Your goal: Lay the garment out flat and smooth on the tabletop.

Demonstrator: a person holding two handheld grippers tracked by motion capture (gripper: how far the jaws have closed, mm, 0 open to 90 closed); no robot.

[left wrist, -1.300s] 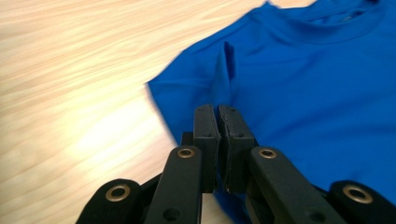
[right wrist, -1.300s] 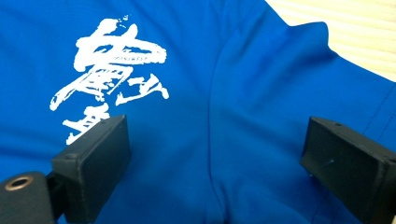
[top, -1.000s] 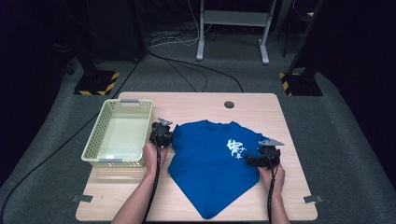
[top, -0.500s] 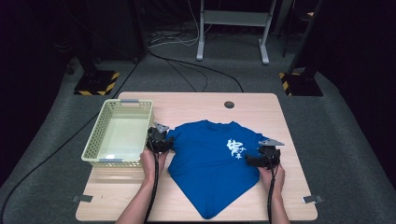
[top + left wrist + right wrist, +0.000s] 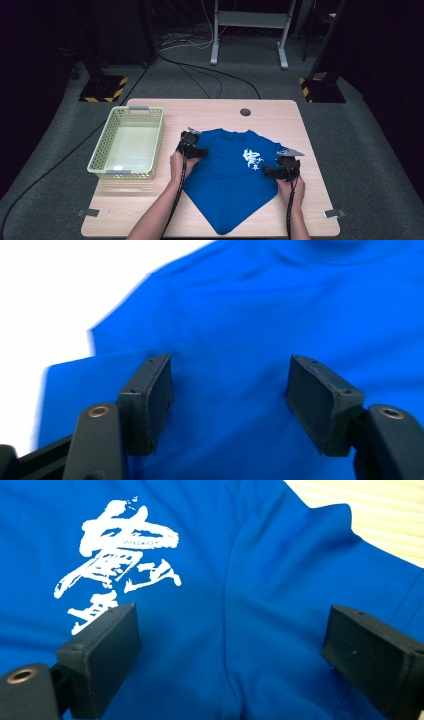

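Observation:
A blue T-shirt (image 5: 230, 180) with a white print (image 5: 252, 159) lies spread on the wooden table (image 5: 210, 112), its lower corner pointing at the front edge. My left gripper (image 5: 197, 150) rests over the shirt's left side, near the folded-in sleeve; in the left gripper view it stands open (image 5: 227, 390) with blue cloth (image 5: 260, 315) flat between the jaws. My right gripper (image 5: 277, 171) sits at the shirt's right edge, open (image 5: 230, 645) over the cloth, the white print (image 5: 117, 560) just beyond its left jaw. Nothing is pinched by either one.
A pale green plastic basket (image 5: 129, 142), empty, stands on the table's left side close to my left hand. A round cable hole (image 5: 245, 112) lies at the table's back edge. Tape marks (image 5: 334, 213) sit at the front corners. Dark floor with cables surrounds the table.
My left gripper has shifted slightly right, onto the shirt's left side. The right gripper has hardly moved.

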